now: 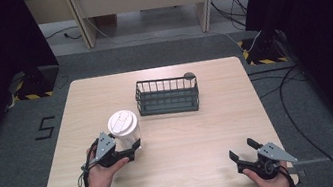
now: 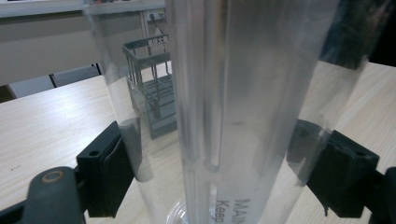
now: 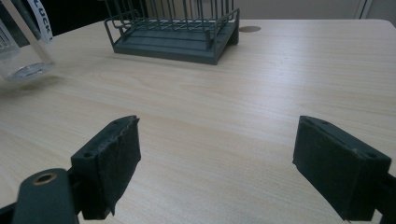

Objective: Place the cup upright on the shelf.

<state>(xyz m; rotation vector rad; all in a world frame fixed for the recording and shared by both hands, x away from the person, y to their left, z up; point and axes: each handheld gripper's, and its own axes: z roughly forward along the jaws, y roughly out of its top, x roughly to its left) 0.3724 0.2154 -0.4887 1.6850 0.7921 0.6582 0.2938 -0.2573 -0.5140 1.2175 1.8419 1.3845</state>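
A clear plastic cup (image 1: 123, 125) with a white lid stands upright on the left part of the light wood table (image 1: 197, 139). My left gripper (image 1: 134, 148) is at its base, and the cup (image 2: 243, 116) stands between the two spread jaws, its walls reaching both pads (image 2: 116, 163). The jaws stand as wide as those of the other gripper, so the left gripper (image 2: 217, 172) is open around the cup. My right gripper (image 1: 242, 149) rests open near the front right edge, with bare table between the jaws of this right gripper (image 3: 217, 158). The cup's base (image 3: 23, 60) lies far off to its left.
A dark wire basket (image 1: 169, 104) stands at the middle back of the table, beyond the cup, and the basket (image 3: 173, 44) holds nothing that I can see. A small round grommet (image 1: 189, 75) sits behind it. Cables lie on the floor at right.
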